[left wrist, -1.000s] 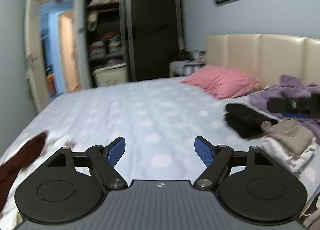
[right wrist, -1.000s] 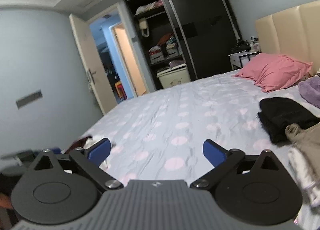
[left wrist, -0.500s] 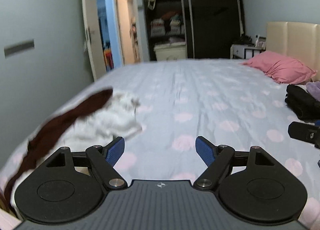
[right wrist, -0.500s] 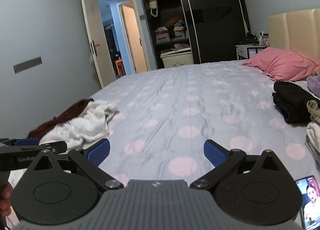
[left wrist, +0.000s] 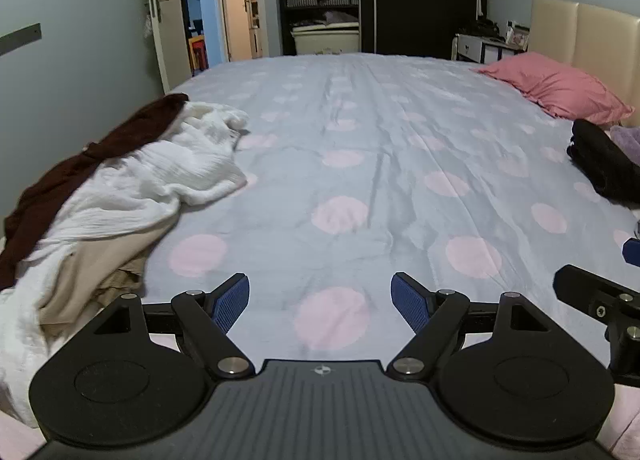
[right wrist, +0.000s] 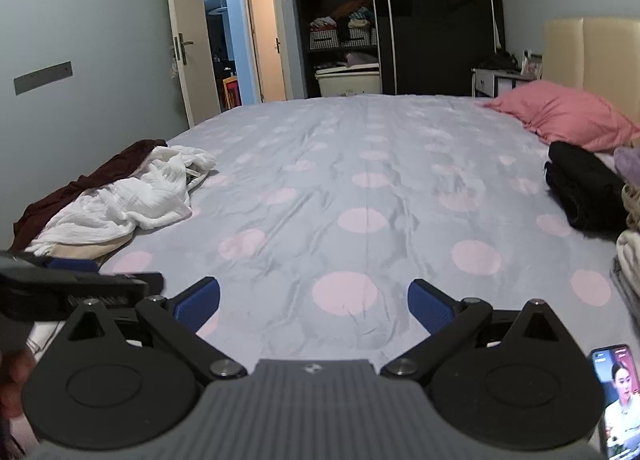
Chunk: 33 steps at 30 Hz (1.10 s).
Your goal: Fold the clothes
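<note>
A heap of unfolded clothes lies on the left side of the bed: a white crinkled garment (left wrist: 160, 176) (right wrist: 132, 196), a dark maroon one (left wrist: 92, 156) (right wrist: 100, 176) behind it, and a beige one (left wrist: 100, 272) underneath. My left gripper (left wrist: 320, 302) hangs open just above the sheet, right of the heap, holding nothing. My right gripper (right wrist: 314, 302) is open too and holds nothing, low over the middle of the bed. At the right edge sits a folded black garment (left wrist: 604, 160) (right wrist: 584, 188) with more folded pieces (right wrist: 630, 228) beside it.
The bed (left wrist: 380, 148) has a pale blue sheet with pink dots. A pink pillow (left wrist: 556, 86) lies by the headboard. A lit phone (right wrist: 614, 400) rests at the near right. A dark wardrobe (right wrist: 432, 16) and an open door stand beyond the bed.
Both views have swung left, away from the folded stack and toward the unfolded heap, which now looms larger at the left. Both grippers stayed open.
</note>
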Each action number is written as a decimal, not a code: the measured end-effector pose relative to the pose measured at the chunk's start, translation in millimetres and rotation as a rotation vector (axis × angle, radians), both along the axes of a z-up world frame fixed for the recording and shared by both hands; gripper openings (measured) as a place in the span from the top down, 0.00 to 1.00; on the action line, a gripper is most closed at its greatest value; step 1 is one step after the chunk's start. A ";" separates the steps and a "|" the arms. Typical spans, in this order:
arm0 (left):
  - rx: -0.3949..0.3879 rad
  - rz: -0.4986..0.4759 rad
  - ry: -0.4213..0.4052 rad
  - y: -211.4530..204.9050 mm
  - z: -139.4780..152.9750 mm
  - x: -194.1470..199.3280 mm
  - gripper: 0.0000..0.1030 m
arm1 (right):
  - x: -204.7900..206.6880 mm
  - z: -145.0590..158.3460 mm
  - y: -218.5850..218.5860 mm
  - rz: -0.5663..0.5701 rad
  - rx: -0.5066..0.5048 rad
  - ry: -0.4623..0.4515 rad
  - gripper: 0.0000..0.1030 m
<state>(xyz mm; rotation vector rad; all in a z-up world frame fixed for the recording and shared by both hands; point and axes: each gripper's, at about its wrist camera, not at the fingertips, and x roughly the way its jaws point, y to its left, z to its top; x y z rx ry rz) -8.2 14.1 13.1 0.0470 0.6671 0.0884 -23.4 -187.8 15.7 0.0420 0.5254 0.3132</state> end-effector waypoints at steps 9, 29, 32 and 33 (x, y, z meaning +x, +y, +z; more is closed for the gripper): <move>-0.019 -0.023 0.057 -11.8 -20.8 18.1 0.25 | 11.4 -4.7 -1.1 -0.028 -0.001 0.037 0.02; -0.022 -0.052 0.065 -20.8 -24.3 22.8 0.25 | 8.4 -12.0 1.5 0.002 -0.005 0.037 0.01; -0.020 -0.053 0.068 -21.2 -25.0 23.4 0.25 | 8.5 -11.8 2.7 0.002 -0.006 0.037 0.01; -0.022 -0.052 0.069 -20.8 -24.9 23.6 0.25 | 8.5 -11.8 3.0 0.003 -0.007 0.036 0.01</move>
